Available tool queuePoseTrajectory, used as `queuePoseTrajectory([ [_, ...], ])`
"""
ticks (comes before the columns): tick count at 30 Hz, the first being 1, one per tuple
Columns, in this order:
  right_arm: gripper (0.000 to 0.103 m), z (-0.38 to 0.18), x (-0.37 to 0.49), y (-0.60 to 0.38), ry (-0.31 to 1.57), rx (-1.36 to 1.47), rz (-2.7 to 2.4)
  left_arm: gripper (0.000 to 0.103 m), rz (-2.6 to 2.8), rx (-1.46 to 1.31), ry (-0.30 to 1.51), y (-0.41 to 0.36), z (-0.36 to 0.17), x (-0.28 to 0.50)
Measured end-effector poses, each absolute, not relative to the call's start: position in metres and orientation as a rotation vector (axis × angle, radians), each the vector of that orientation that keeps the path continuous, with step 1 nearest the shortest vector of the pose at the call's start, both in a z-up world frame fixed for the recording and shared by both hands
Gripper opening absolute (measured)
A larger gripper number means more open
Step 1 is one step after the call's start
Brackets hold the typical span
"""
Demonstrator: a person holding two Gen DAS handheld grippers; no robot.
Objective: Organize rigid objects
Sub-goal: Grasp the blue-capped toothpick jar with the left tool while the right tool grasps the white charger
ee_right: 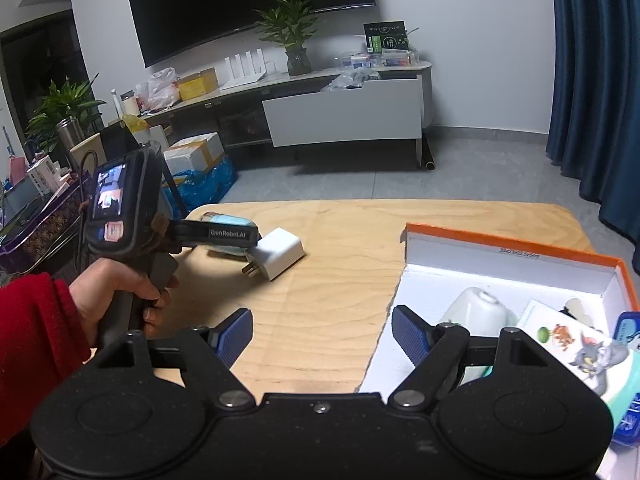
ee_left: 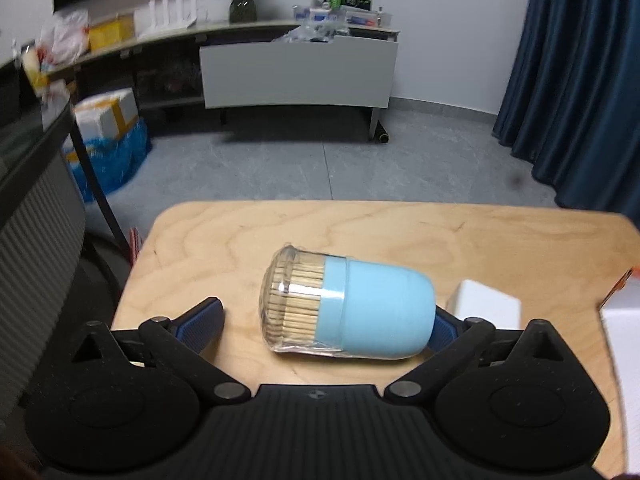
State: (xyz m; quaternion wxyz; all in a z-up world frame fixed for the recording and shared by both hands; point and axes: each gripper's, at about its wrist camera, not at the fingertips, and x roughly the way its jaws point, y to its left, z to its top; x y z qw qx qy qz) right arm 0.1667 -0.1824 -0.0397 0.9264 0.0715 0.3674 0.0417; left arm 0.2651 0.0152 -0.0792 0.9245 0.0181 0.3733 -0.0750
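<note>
A light blue toothpick holder (ee_left: 352, 306) with a clear cap lies on its side on the wooden table (ee_left: 500, 240). My left gripper (ee_left: 326, 320) is open with its fingers on either side of the holder; its right finger touches the holder's blue end. A white plug adapter (ee_left: 484, 304) lies just right of it, and also shows in the right wrist view (ee_right: 278, 250). My right gripper (ee_right: 322, 338) is open and empty, over the left edge of the orange-rimmed white box (ee_right: 516, 256). The left gripper and holder (ee_right: 228, 222) appear at left.
The box holds a white bottle (ee_right: 476, 308), a cartoon-printed packet (ee_right: 580, 348) and a blue tin (ee_right: 628, 328). A grey TV cabinet (ee_right: 344, 112), parcels on the floor (ee_right: 200, 168) and blue curtains (ee_right: 596, 80) stand beyond the table.
</note>
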Motion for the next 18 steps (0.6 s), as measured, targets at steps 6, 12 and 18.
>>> queuePoseTrajectory([
  [6,0.09,-0.049,0.188,-0.176,0.773,0.215,0.069,0.078,-0.152,0.036,0.739,0.022,-0.073,0.264],
  [12,0.09,-0.061,0.225,-0.161,0.785,0.256,0.064,0.078,-0.119,-0.01,0.757,0.041,-0.06,0.237],
  [18,0.091,-0.082,0.278,-0.134,0.827,0.272,-0.011,0.078,-0.089,-0.05,0.753,0.06,-0.044,0.196],
])
